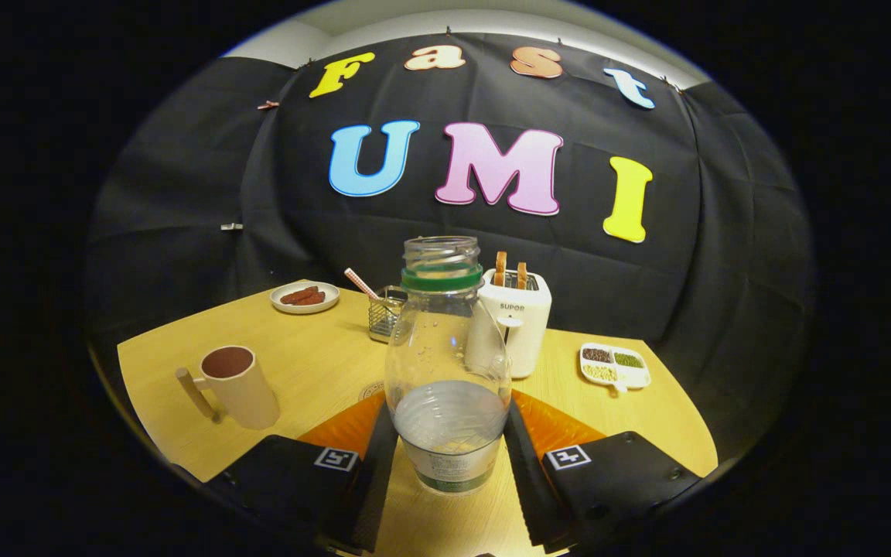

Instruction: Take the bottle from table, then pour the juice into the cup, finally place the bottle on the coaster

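Observation:
A clear plastic bottle (447, 363) with a green neck ring and no cap stands upright between my fingers. Clear liquid fills its lower part. My gripper (448, 422) is shut on the bottle, one finger pressing each side of its lower body. A cream cup (240, 385) with a stick-like handle and a dark inside stands on the wooden table (314, 348), off to the left of the fingers. The edge of a flat round coaster (372, 389) peeks out just beyond my left finger, between the cup and the bottle.
Right behind the bottle stands a white toaster (519, 321) with two slices in it. A wire basket (386, 313) and a plate of dark food (305, 297) sit further back left. A divided dish of grains (614, 366) lies to the right.

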The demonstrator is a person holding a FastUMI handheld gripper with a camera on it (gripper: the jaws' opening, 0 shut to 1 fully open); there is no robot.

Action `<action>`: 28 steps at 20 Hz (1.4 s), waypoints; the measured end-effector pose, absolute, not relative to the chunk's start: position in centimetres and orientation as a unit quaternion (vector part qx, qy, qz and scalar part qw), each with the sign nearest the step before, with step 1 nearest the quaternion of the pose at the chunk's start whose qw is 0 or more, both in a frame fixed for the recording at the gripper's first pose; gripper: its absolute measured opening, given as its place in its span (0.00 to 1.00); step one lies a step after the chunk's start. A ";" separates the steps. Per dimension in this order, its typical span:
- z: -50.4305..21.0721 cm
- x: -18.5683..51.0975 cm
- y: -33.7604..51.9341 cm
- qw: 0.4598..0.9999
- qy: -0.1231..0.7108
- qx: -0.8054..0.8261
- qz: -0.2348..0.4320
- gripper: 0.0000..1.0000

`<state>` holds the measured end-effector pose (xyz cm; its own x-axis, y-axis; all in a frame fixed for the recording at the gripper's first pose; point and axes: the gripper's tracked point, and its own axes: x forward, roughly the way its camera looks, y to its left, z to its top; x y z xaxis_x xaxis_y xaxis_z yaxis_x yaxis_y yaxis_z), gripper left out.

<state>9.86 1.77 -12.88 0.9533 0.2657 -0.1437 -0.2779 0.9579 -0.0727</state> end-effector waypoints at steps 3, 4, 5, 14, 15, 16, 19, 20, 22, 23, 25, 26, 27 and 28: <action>-11.6 9.9 1.9 0.986 0.065 -0.064 0.141 0.73; -11.1 9.8 1.8 0.985 0.065 -0.069 0.141 0.73; -10.3 9.5 1.9 0.985 0.061 -0.073 0.141 0.73; -8.8 8.0 3.3 0.975 0.046 -0.155 0.154 0.73; -8.9 7.9 3.6 0.974 0.049 -0.154 0.157 0.73; -8.9 7.7 3.9 0.974 0.052 -0.155 0.157 0.72; -8.4 7.7 4.9 0.974 0.053 -0.160 0.153 0.73; -8.2 7.9 5.4 0.974 0.052 -0.164 0.151 0.73; -7.9 8.0 6.0 0.971 0.052 -0.181 0.146 0.73; -7.9 8.1 6.2 0.970 0.051 -0.190 0.144 0.73; -8.2 8.3 7.2 0.966 0.054 -0.210 0.142 0.73; -8.4 8.4 7.4 0.963 0.054 -0.224 0.140 0.73; -8.5 8.5 7.7 0.960 0.053 -0.237 0.138 0.73; -8.6 8.6 8.0 0.957 0.052 -0.250 0.136 0.73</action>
<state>8.61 8.02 -8.57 0.9576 0.2339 -0.1682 -0.2863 0.8379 -0.4647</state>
